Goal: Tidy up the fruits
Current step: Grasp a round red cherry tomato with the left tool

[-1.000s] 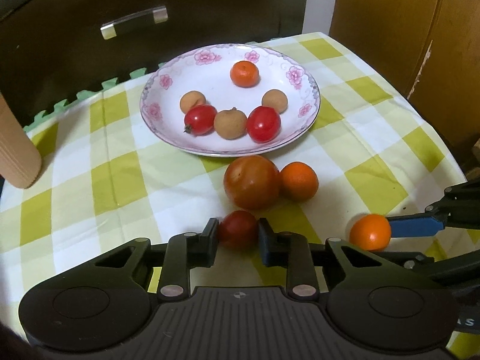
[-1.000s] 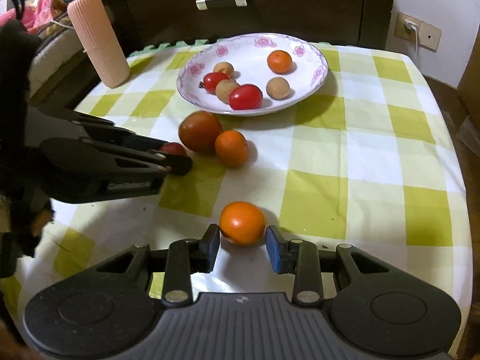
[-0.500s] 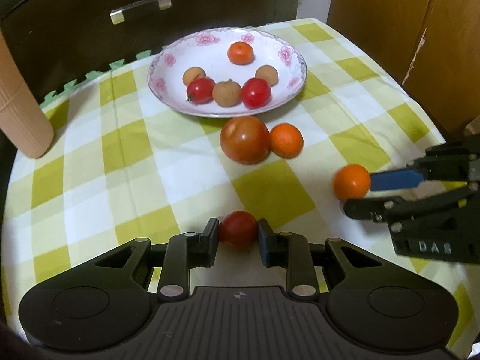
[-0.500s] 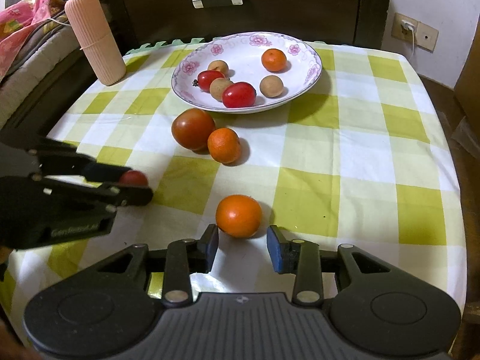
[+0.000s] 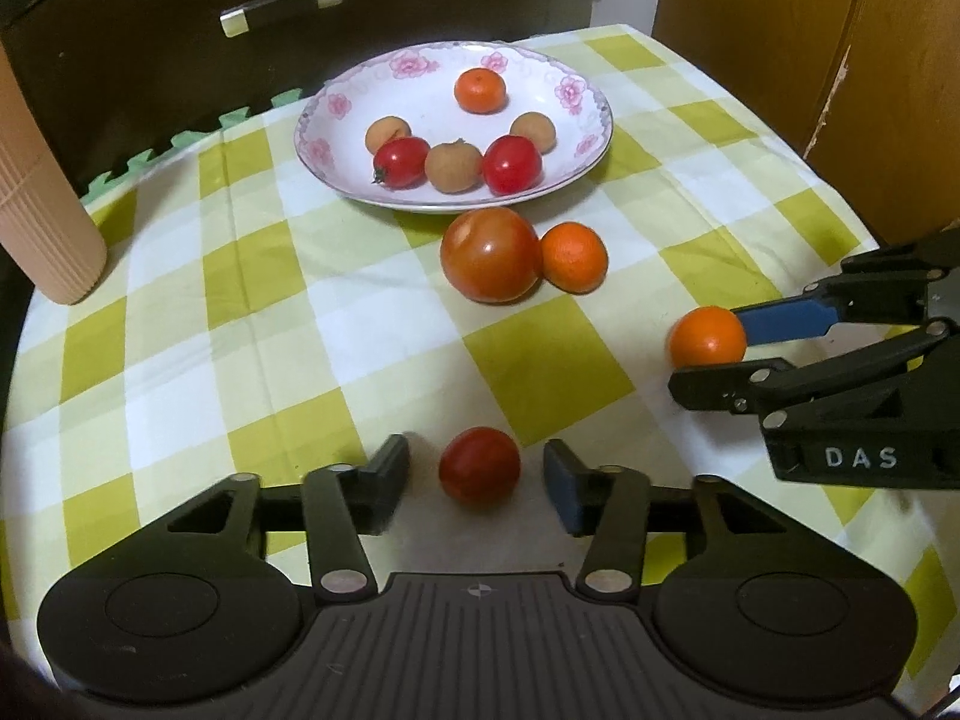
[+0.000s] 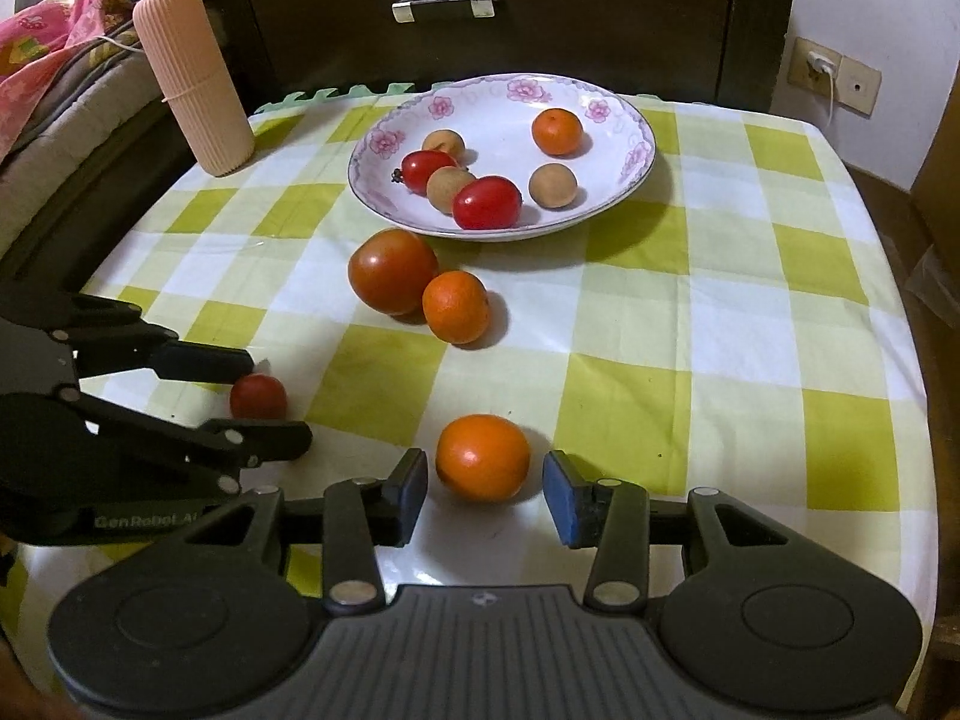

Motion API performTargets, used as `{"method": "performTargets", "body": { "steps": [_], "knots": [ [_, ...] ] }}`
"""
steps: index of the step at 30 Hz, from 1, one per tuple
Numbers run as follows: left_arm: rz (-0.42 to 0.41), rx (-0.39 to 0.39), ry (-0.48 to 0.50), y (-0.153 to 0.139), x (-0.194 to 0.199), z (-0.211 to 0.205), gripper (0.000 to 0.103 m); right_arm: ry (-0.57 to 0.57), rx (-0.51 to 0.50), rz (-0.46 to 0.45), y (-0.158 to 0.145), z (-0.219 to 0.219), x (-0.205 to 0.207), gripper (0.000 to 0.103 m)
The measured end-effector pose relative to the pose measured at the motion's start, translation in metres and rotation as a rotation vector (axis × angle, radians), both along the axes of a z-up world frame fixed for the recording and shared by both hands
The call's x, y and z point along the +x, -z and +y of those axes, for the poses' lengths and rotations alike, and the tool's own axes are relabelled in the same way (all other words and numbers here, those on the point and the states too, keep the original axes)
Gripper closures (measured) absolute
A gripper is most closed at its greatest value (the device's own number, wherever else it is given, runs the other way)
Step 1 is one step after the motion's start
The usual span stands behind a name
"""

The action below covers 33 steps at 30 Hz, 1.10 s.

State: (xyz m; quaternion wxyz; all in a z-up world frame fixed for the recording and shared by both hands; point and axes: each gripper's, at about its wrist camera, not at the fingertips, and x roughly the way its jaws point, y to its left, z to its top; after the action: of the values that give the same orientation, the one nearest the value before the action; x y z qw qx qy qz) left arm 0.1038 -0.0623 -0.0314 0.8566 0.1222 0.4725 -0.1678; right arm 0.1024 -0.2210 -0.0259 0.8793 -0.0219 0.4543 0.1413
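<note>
My left gripper (image 5: 477, 474) stands open over the checked cloth, a small red tomato (image 5: 479, 473) lying loose between its fingers; the same tomato (image 6: 258, 397) shows in the right wrist view. My right gripper (image 6: 485, 483) is open too, its blue pads either side of an orange (image 6: 483, 457) resting on the cloth, also visible as the orange (image 5: 707, 336). A floral plate (image 5: 456, 204) (image 6: 498, 234) at the back holds a small orange, two red tomatoes and three brown longans. In front of it sit a large tomato (image 5: 489, 255) and another orange (image 5: 574, 256), touching.
A pink ribbed cylinder (image 5: 42, 210) (image 6: 192, 78) stands at the table's far left corner. A dark cabinet with a metal handle (image 6: 444, 5) is behind the table, a wooden door (image 5: 780, 60) to its right. The cloth's edges fall away near both grippers.
The left gripper drew back from the large tomato with the small tomato, then opened; the tomato now lies free on the cloth. The right gripper's fingers widened slightly around the orange.
</note>
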Motion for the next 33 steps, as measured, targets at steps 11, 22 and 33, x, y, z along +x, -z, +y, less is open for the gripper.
{"method": "performTargets", "body": {
  "steps": [11, 22, 33],
  "knots": [
    [0.013, -0.008, 0.020, -0.002, -0.003, -0.003, 0.064, 0.000, -0.017, -0.007, -0.002, 0.003, -0.002, 0.070],
    [0.025, -0.021, 0.009, -0.005, -0.002, -0.004, 0.069, -0.007, -0.005, -0.013, -0.007, 0.004, -0.003, 0.070],
    [-0.013, -0.061, -0.006, -0.022, 0.006, -0.009, 0.069, -0.014, 0.020, -0.046, -0.021, 0.012, -0.003, 0.070]
  ]
}}
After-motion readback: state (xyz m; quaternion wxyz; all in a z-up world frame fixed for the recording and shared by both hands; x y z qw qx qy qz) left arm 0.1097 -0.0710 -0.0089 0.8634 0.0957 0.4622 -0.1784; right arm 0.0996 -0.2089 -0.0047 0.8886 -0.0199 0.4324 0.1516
